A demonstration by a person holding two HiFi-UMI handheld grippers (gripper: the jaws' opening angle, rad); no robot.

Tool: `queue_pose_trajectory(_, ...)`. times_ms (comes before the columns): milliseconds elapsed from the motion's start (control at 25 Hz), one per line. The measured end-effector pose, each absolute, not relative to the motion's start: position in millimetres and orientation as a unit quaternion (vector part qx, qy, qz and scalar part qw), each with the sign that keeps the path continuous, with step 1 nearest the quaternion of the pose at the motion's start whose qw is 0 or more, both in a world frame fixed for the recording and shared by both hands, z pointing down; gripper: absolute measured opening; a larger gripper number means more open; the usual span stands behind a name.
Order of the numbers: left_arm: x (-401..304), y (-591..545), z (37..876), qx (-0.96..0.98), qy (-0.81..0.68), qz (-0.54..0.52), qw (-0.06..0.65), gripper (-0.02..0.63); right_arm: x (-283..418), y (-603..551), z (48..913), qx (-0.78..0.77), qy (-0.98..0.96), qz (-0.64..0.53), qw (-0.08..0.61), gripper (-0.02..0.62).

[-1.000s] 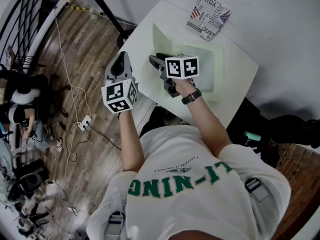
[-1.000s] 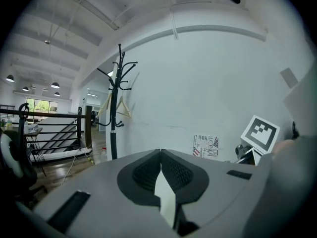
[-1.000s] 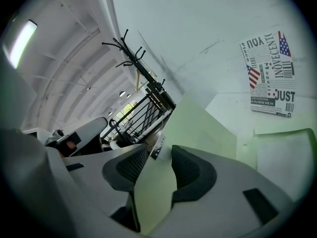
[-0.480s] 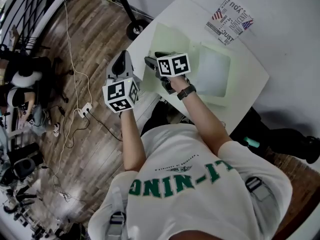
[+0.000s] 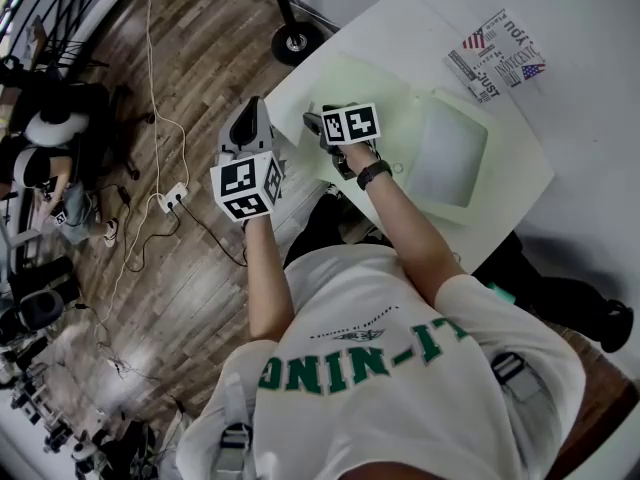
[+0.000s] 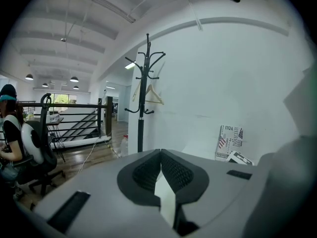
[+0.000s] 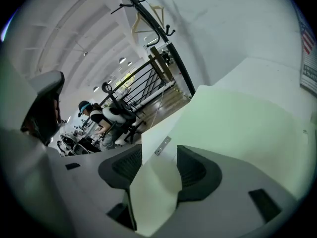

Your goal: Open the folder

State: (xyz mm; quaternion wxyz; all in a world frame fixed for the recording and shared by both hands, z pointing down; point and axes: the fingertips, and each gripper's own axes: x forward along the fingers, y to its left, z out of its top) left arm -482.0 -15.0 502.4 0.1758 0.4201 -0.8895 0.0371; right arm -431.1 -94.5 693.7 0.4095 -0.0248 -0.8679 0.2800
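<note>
- Folder (image 5: 395, 108): it lies on the white table (image 5: 420, 28) in the upper middle of the head view. It is spread into two pale green leaves. One cover is turned out toward the upper left, and the other leaf, with a clear pocket, runs toward the right.
- Done, as far as I can judge: the folder reads as open, with its inside facing up and both leaves apart.
- Right gripper (image 7: 159, 157): its jaws stand wide, with the turned-out cover running between them. A small metal tab (image 7: 162, 145) sits on that cover just beyond the tips. A gap shows beside one pad, so the cover looks loose between the jaws, not clamped.
- Left gripper (image 6: 161, 155): its jaws meet at the tips and hold nothing. In the head view it hangs off the table's left edge, well apart from the folder.
- Left to do, by my reading: little more than drawing the right jaws clear of the cover so it rests by itself.
- Hard to make out: in the head view the marker cube and the hand cover the spot where the jaws meet the cover. I cannot tell there whether that leaf lies flat or is propped up.
- The forearm hides part of the folder's near edge.
- What the pocket holds is too pale to read.
- A printed booklet (image 5: 498, 53) lies at the upper right, apart from the folder.
- The left gripper view shows no folder, only wall, a coat stand (image 6: 143, 83) and a blurred grey shape at the right edge.
</note>
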Motion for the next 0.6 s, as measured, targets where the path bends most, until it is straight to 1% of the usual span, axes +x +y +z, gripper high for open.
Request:
queue_pose_trajectory(160, -489.9, -9.6, 512.3, 0.417, -0.889, 0.037, 0.185, 0.015, -435.5, -88.7, 717.0, -0.029, -0.867, 0.248, 0.432, 0.236)
queue_pose_trajectory(360, -495.0, -5.7, 521.7, 0.413, -0.889, 0.037, 0.192, 0.015, -436.6, -85.2, 740.5, -0.029, -0.861, 0.234, 0.451, 0.236)
queue_pose_trajectory(440, -496.4, -4.3, 523.0, 0.414, -0.888, 0.039, 0.194, 0.015, -437.2, -85.8, 745.7, -0.025, -0.862, 0.232, 0.450, 0.233)
queue_pose_trajectory(520, -497.6, -2.5, 521.3, 0.416, -0.887, 0.042, 0.194, 0.015, -436.1, -87.0, 745.8, -0.018, -0.864, 0.235, 0.444, 0.210)
queue_pose_trajectory(600, -499.7, 0.1, 516.4, 0.417, -0.888, 0.042, 0.191, 0.015, -436.0, -85.9, 743.1, -0.017, -0.865, 0.245, 0.438, 0.212)
